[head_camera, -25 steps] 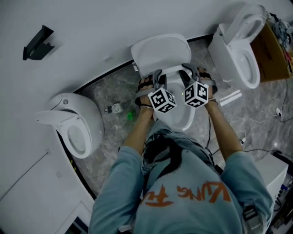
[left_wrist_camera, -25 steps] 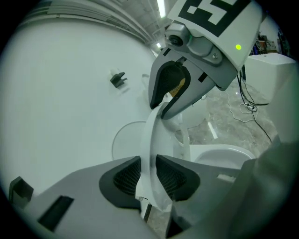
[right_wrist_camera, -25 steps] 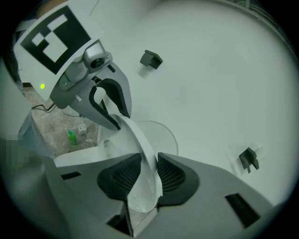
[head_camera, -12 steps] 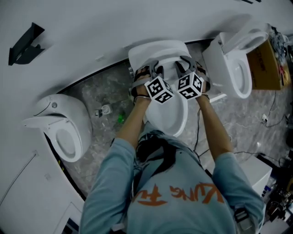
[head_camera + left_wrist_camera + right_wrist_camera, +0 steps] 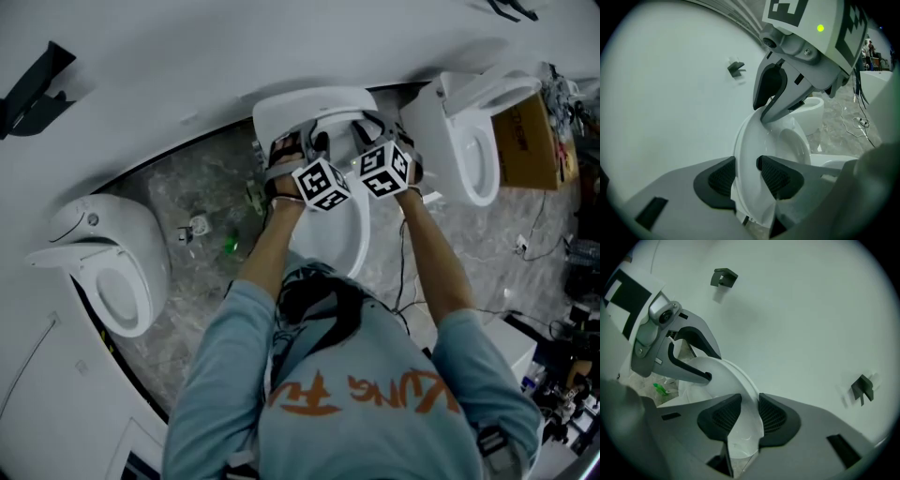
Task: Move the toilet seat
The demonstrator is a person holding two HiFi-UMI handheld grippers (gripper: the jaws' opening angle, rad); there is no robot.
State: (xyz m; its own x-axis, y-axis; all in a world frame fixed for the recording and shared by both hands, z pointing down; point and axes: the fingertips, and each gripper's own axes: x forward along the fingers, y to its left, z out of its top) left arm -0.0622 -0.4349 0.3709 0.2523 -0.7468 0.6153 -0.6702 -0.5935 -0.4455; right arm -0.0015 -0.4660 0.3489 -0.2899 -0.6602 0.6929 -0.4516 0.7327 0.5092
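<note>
In the head view, the person stands over the middle toilet bowl (image 5: 328, 239). The toilet seat (image 5: 292, 105) is raised, far against the white wall (image 5: 234, 47). The left claw (image 5: 309, 142) and the right claw (image 5: 371, 127) are both at its top rim, side by side. One more toilet stands to the left (image 5: 98, 267) and one to the right (image 5: 464, 131).

In the left gripper view, the seat's rim stands between the two pads (image 5: 723, 177). This claw is opening and seems released (the pads look just off the rim).

In the right gripper view, the right claw is clenched on the seat's rim, with both pads (image 5: 772, 416) pressing it.
</note>
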